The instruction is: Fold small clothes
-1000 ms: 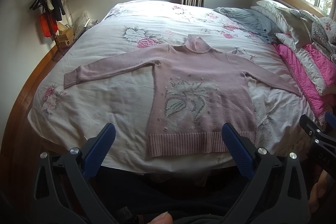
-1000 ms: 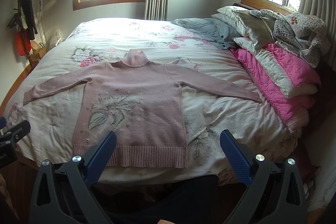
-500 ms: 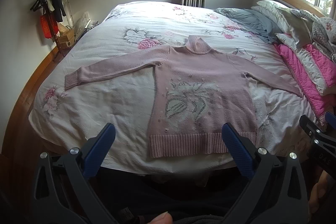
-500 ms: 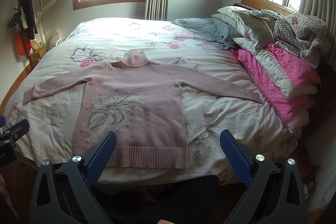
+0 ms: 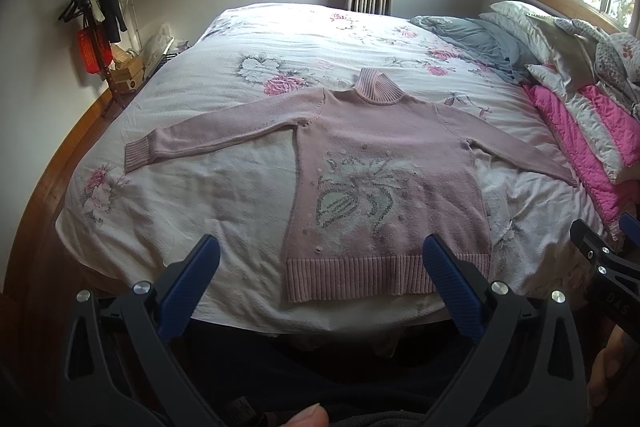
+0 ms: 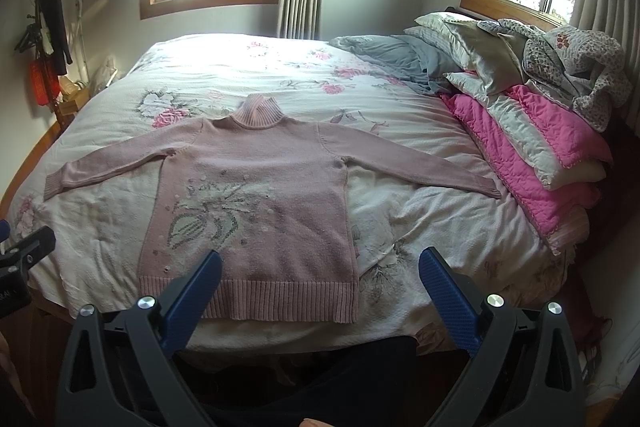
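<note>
Little had changed over the last second: the pink turtleneck sweater (image 5: 384, 187) stayed spread flat, sleeves out, on the floral bed (image 5: 248, 75), so folding had likely not begun. The left gripper (image 5: 320, 279) and right gripper (image 6: 320, 283) still hovered at the near edge, jaws apart and empty.

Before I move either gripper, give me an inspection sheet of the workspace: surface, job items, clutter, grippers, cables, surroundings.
Surface: floral bedspread, wrinkled.
Job's things: pink sweater lies flat, front up, both sleeves spread, hem at the near edge.
Clutter: stacked pillows and quilts and a grey blanket along the right side, beyond the sleeve cuff.
Grippers: left gripper and right gripper both open, empty, short of the bed.
Cables: nothing seen.
Surroundings: two windows, curtain, coat stand in the far left corner.
</note>
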Tool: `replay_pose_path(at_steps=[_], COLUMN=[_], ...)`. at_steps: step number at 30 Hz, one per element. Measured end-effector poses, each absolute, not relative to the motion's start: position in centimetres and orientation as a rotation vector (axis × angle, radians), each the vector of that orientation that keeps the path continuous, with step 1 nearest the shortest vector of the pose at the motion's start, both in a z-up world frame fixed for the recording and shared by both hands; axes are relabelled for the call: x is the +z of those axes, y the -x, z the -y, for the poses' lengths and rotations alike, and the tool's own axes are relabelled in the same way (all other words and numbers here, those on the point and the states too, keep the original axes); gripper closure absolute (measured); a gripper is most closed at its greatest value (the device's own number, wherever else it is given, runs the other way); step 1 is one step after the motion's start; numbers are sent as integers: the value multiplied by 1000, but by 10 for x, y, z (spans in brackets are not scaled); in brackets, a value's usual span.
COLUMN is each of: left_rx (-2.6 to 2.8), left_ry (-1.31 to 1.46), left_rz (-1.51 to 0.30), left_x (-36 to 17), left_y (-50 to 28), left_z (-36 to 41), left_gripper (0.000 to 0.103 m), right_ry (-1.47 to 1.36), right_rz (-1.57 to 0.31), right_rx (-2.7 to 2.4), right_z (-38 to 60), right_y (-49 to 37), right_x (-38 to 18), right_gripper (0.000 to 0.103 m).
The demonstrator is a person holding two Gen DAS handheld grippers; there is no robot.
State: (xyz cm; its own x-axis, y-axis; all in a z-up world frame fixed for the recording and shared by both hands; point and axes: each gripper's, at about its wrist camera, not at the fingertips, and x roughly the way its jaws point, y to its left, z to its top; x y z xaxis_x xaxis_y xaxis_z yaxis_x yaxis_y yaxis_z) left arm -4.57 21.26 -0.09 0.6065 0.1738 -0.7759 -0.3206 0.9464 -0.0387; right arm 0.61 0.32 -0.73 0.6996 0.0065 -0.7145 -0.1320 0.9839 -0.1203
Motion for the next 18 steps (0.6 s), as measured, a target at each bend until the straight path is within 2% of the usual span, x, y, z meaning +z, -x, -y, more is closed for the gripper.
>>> replay_pose_path(at_steps=[18], left_rx=[293], left_ry=[178], left_rz=[-885], left_x=[-3], left_y=[40], left_z=[-218], left_gripper=[3], right_ry=[165], right_rz=[-816], right_rx=[76], right_z=[-4], right_y=[-17], right_x=[-15], right_gripper=[4])
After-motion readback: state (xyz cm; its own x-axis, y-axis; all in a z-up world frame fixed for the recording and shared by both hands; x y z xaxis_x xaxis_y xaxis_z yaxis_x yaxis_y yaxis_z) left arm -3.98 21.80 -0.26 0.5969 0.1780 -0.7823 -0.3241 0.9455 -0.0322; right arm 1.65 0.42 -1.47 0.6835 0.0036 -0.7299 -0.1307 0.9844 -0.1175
